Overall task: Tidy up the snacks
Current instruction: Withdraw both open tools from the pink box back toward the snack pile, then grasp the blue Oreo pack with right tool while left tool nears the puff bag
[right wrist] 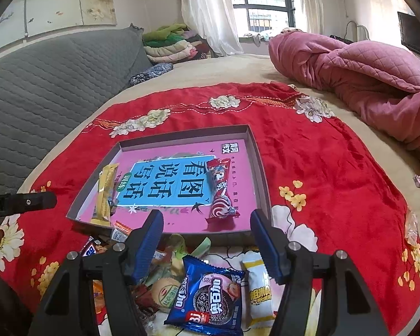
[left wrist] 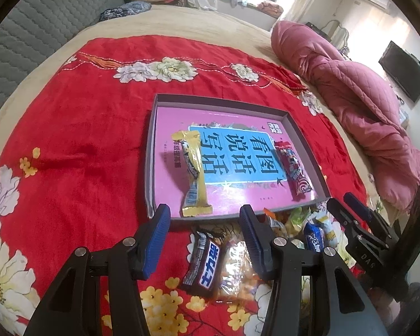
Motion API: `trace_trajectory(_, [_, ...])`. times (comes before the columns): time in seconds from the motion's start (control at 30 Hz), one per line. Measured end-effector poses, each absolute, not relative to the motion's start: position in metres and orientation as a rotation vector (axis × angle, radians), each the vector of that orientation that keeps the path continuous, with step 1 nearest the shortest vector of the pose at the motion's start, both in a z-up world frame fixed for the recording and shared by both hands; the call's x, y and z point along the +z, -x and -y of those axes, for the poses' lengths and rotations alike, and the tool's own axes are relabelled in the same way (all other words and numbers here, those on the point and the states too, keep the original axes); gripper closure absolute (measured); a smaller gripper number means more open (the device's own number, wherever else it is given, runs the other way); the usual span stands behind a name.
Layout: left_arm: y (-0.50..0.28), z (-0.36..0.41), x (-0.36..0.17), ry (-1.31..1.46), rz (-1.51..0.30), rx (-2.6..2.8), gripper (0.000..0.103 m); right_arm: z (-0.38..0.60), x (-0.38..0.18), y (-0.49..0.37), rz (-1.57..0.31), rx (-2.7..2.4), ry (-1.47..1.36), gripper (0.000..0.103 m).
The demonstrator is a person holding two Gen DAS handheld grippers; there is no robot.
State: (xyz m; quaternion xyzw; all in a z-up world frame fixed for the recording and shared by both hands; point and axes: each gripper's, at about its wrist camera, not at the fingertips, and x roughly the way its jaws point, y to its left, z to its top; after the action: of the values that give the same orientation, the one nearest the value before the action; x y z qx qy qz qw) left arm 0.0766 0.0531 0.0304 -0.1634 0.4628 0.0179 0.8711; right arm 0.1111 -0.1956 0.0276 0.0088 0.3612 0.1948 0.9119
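Observation:
A shallow grey box [left wrist: 151,151] [right wrist: 257,165] with a pink printed floor lies on the red flowered blanket. Inside it lie a yellow snack bar [left wrist: 194,170] [right wrist: 105,193] at the left and a red snack pack [left wrist: 292,168] [right wrist: 221,193] at the right. My left gripper [left wrist: 204,215] hangs open over the box's near edge, nothing between its fingers. Below it lies a dark chocolate bar [left wrist: 203,263] beside a clear orange pack [left wrist: 238,271]. My right gripper [right wrist: 207,221] is open above the snack pile, over a blue cookie pack [right wrist: 210,296] and a white-yellow pack [right wrist: 260,291].
Several more loose snacks [right wrist: 165,277] are heaped in front of the box. A pink quilt [left wrist: 358,106] [right wrist: 358,72] lies bundled at the right. A grey padded headboard [right wrist: 50,84] is at the left. Small wrapped sweets [right wrist: 413,226] sit near the blanket's right edge.

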Motion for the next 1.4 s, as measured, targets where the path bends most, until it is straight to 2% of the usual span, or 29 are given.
trace_trajectory(0.37, [-0.069, -0.048, 0.032, 0.327, -0.976, 0.025, 0.050, 0.202, 0.036, -0.102, -0.747, 0.397, -0.048, 0.038])
trace_trajectory(0.43, [-0.067, -0.048, 0.033, 0.332, -0.976, 0.027, 0.049, 0.205, 0.038, -0.099, -0.744, 0.394, -0.054, 0.036])
trace_trajectory(0.5, [-0.065, -0.046, 0.032, 0.333, -0.980, 0.022, 0.047, 0.208, 0.040, -0.096, -0.743, 0.389, -0.066, 0.028])
trace_trajectory(1.4, [-0.032, -0.021, 0.027, 0.303, -1.033, -0.015, 0.045, 0.228, 0.052, -0.065, -0.760, 0.366, -0.115, 0.026])
